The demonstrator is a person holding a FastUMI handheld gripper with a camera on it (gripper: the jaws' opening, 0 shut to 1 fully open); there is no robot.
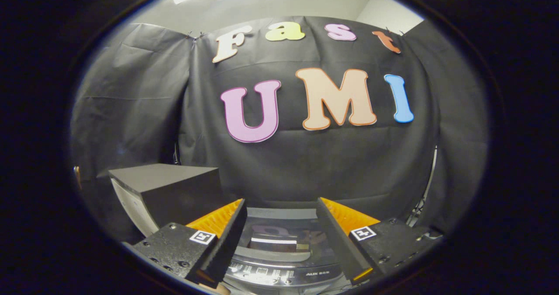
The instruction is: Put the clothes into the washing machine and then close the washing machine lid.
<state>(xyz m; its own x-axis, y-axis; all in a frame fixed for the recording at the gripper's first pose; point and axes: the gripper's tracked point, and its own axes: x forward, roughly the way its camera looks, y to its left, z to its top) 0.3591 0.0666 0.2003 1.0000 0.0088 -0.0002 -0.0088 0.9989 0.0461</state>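
Note:
My gripper (281, 231) is open, its two fingers spread wide with nothing between them. Below and between the fingers lies the top of the washing machine (284, 275), with its control panel nearest me. Its dark glossy lid (279, 238) lies flat and shut, mirroring the wall behind. I see no clothes.
A dark grey box (174, 188) stands just left of the machine, beside the left finger. The black cloth wall (327, 168) hangs close behind the machine. Cables (421, 205) run down at the right.

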